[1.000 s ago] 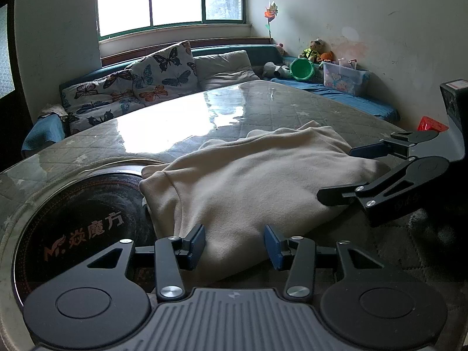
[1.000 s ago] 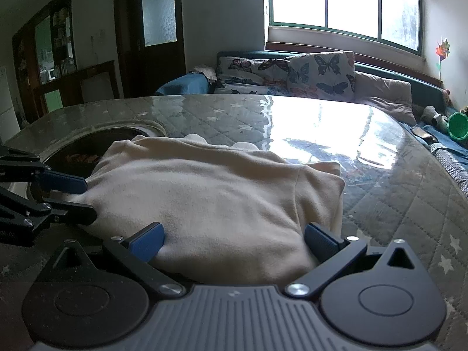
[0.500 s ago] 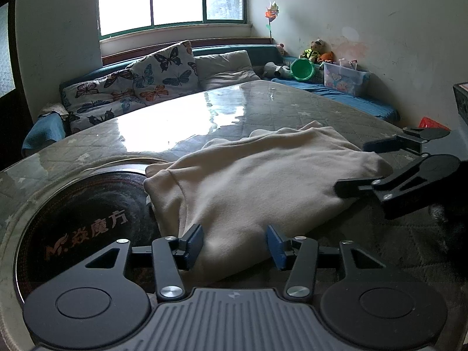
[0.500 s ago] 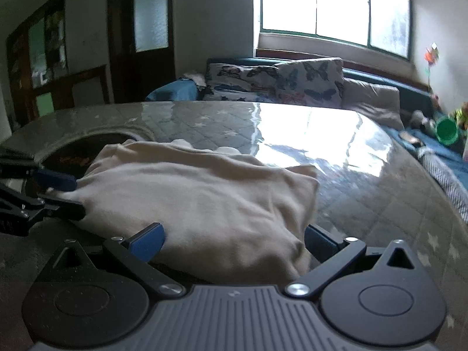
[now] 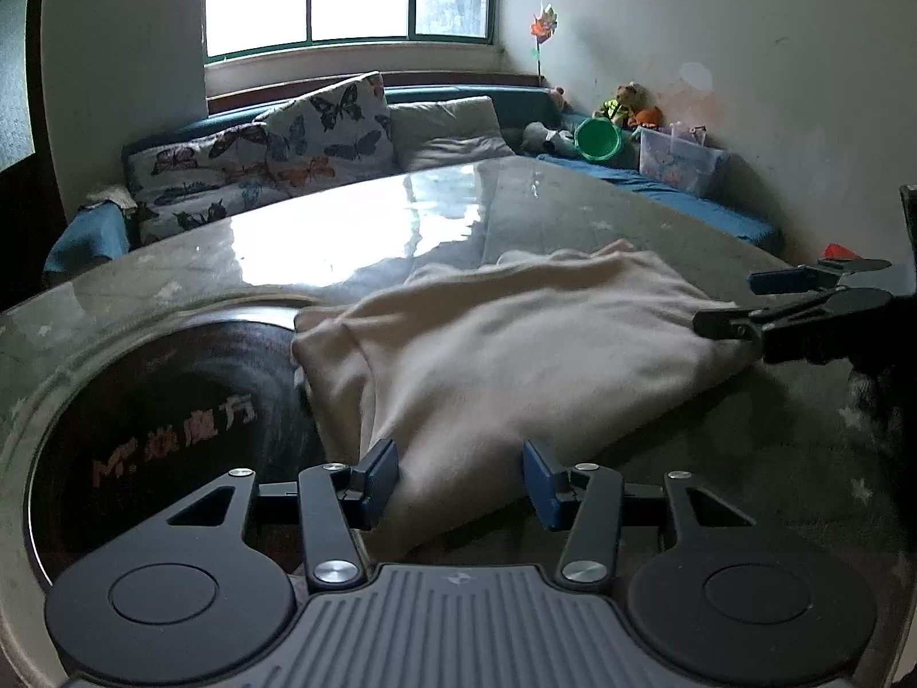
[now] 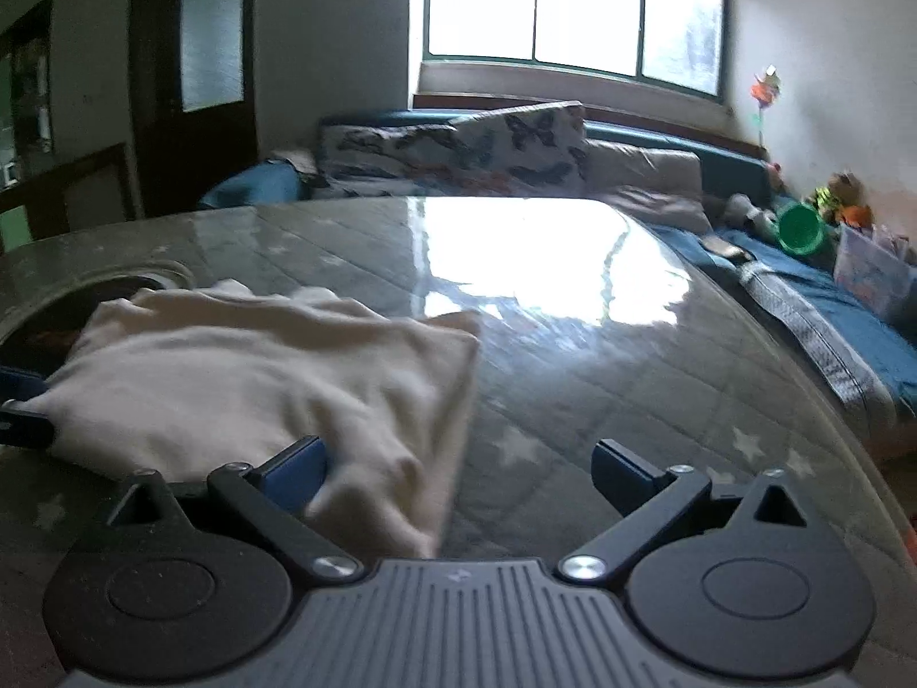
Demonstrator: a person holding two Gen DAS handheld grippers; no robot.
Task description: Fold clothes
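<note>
A folded cream garment (image 5: pixel 516 355) lies on the glass-topped table (image 5: pixel 321 252). My left gripper (image 5: pixel 458 479) is open, its fingers astride the garment's near corner without pinching it. My right gripper (image 6: pixel 458 476) is open at the garment's (image 6: pixel 258 378) right near corner; only its left finger (image 6: pixel 292 470) touches the cloth. In the left wrist view the right gripper (image 5: pixel 762 304) shows at the garment's far right edge. The left gripper's fingertips (image 6: pixel 17 401) show at the left edge of the right wrist view.
A dark round inset (image 5: pixel 149 418) with lettering sits in the table left of the garment. A sofa with butterfly cushions (image 5: pixel 258 166) runs behind the table. A green bucket (image 5: pixel 598 139), soft toys and a clear box (image 5: pixel 676 157) sit at the right.
My right gripper has drawn back to the right off the garment, now at its corner. The left gripper has opened a little wider and stayed in place. The garment lies as before.
</note>
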